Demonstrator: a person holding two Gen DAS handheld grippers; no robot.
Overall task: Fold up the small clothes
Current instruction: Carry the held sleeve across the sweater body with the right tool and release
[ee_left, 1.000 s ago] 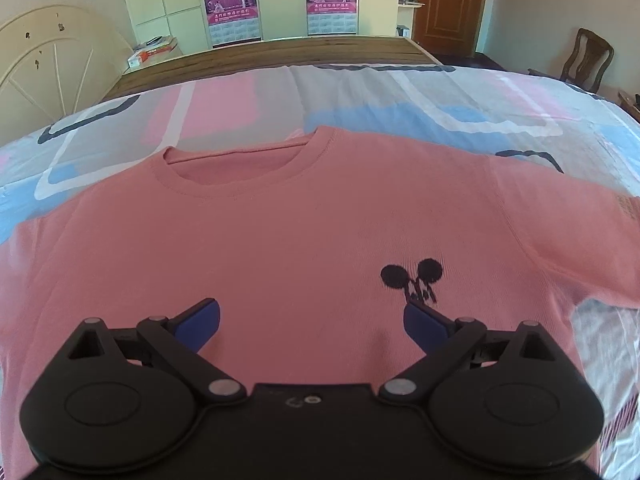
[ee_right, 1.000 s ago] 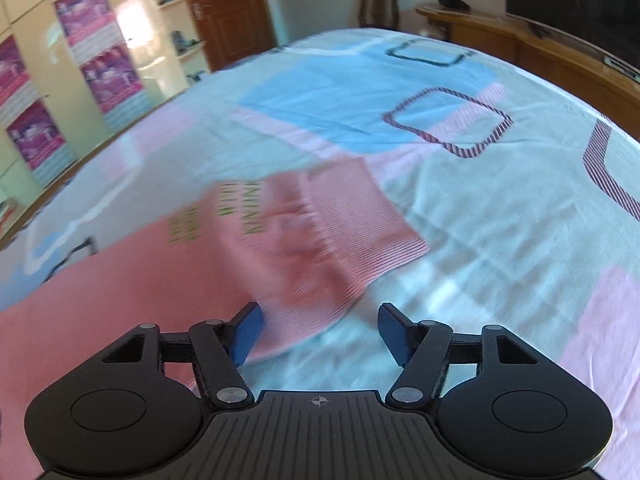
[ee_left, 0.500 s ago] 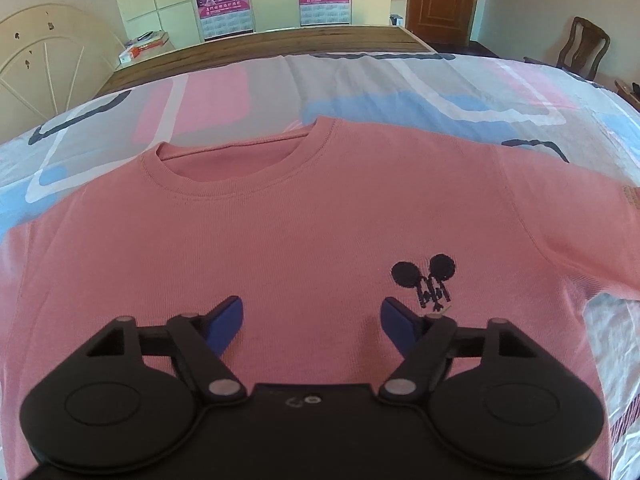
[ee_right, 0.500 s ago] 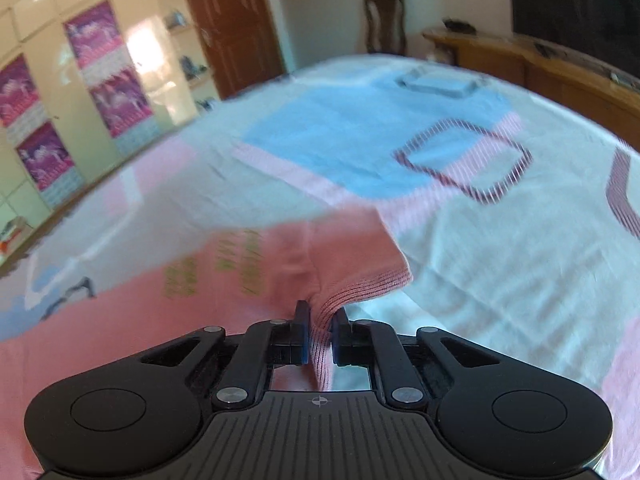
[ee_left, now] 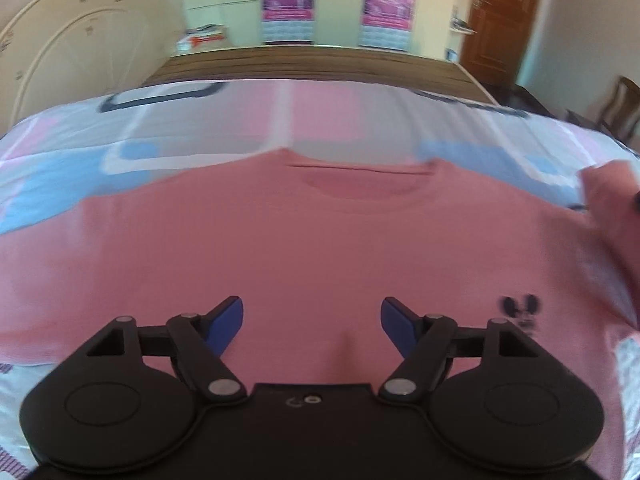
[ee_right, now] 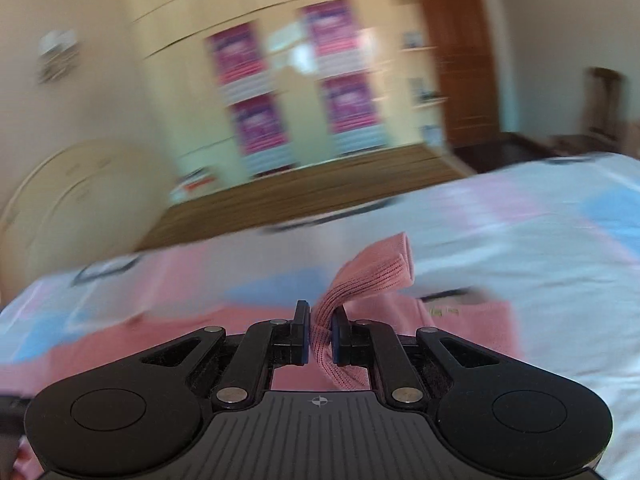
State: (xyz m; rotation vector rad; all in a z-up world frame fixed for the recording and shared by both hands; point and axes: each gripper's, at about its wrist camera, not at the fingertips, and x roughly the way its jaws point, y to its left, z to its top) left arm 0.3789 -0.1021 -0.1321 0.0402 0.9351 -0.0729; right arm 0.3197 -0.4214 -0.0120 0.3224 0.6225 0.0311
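Between the blue pads of the right gripper (ee_right: 320,336), nearest the lens, a ribbed sleeve cuff (ee_right: 362,284) is pinched tight; the jaws are together on it, and the free end of the cuff stands up above them, lifted off the bed. Just beyond, the rest of that sleeve trails down to the pink shirt (ee_right: 464,320), which lies on the patterned bedsheet (ee_right: 520,240).

Over the shirt's lower body, the left gripper (ee_left: 312,320) hovers with its jaws apart and opening; cloth lies under the gap but the pads press on nothing. Further out, the shirt (ee_left: 320,240) lies spread flat, front up, its collar (ee_left: 360,184) toward the wooden footboard (ee_left: 320,64), a small black print (ee_left: 520,308) near the right edge. At that edge, the raised sleeve (ee_left: 608,208) shows as a blur.

The grip is only on the cuff's thin edge, so a quick swing across could pull it free and drop the sleeve short. With nothing pinning the body, the drag could also tug the whole shirt sideways or wrinkle it, leaving a crooked fold line. Carried too far, the sleeve would overshoot the opposite side.
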